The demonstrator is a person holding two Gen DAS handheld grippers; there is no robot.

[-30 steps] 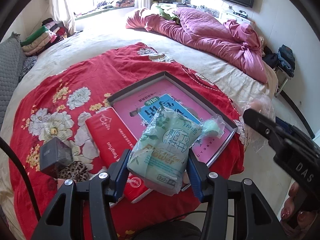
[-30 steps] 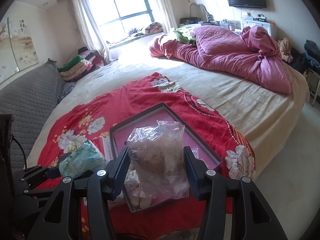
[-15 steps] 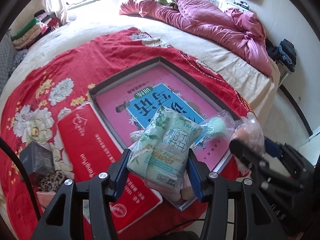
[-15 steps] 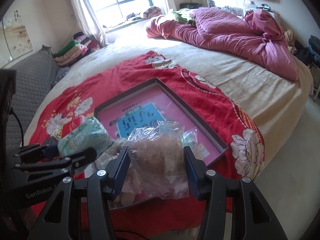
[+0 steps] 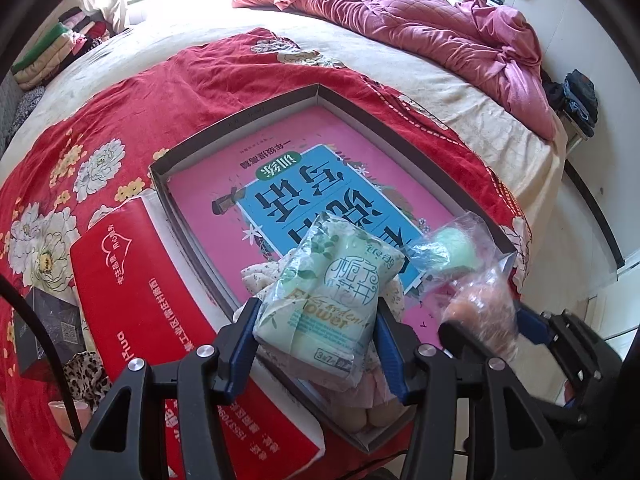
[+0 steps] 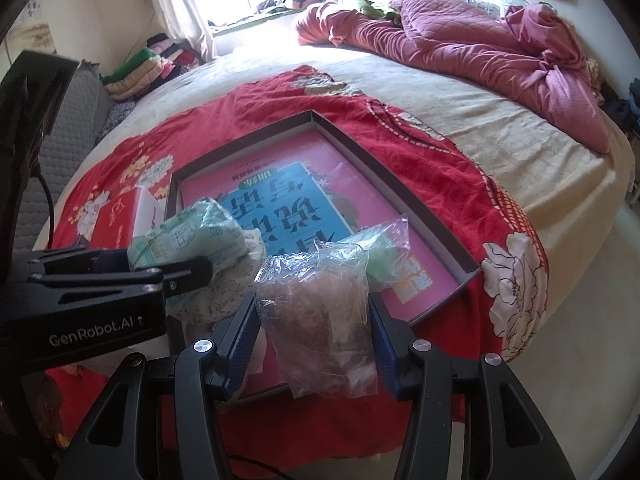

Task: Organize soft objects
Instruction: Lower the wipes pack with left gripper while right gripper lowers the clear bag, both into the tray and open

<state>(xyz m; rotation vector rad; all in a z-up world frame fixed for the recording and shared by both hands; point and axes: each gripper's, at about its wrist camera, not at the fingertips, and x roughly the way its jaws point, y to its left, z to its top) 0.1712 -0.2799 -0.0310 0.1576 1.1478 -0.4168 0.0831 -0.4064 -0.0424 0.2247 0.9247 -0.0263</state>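
My left gripper is shut on a pale green tissue pack printed "Flower", held just above the near corner of a shallow dark-rimmed box with a pink and blue printed bottom. My right gripper is shut on a clear plastic bag of brownish soft stuff, held over the box's near edge. In the box lie a floral cloth, a clear bag with a green soft thing and pale round pieces. The tissue pack and the left gripper also show in the right wrist view.
The box lies on a red flowered blanket on a wide bed. A red flat package lies left of the box, with a dark small box and leopard-print cloth further left. A pink quilt is heaped at the far side.
Both grippers have sunk toward the box with their loads still held. The box and its contents look larger and closer, and the right gripper has come in beside the left.
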